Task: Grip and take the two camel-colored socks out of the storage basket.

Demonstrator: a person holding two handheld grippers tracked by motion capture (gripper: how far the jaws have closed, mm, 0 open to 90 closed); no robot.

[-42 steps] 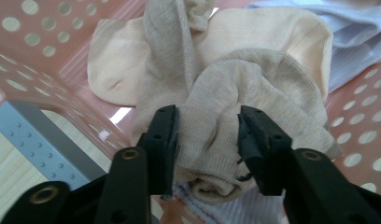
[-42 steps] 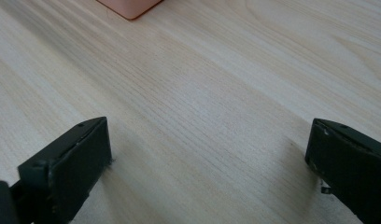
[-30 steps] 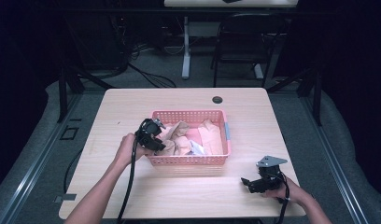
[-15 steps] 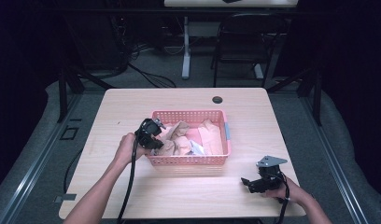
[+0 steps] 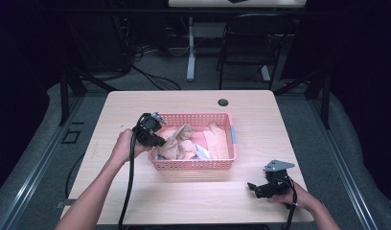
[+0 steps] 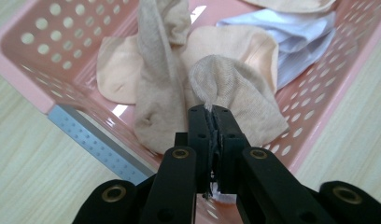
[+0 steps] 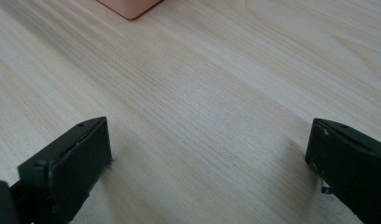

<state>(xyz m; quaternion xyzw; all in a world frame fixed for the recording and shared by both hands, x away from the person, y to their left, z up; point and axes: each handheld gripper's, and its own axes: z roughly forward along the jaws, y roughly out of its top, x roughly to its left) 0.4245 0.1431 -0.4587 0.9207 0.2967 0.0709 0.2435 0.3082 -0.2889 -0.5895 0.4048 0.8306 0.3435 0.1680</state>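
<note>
Left gripper [image 6: 212,109] at basket's left end, jaws pinching edge of beige sock [image 6: 235,93]. One pink basket [image 5: 193,164] mid-table, several beige socks plus one white cloth [image 6: 300,35] inside. Right gripper [image 5: 257,188] low on bare wood, jaws spread wide. Pale wooden table [image 5: 260,120]; one chair [image 5: 246,43], dark room behind.

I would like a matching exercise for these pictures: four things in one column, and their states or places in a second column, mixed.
Things:
1. left gripper
2. right gripper
3. white cloth
4. pink basket

States or places:
A. open, over bare table
B. holds beige socks
C. shut on a beige sock
D. lies in the basket, behind the socks

Pairs: 1-C, 2-A, 3-D, 4-B
</note>
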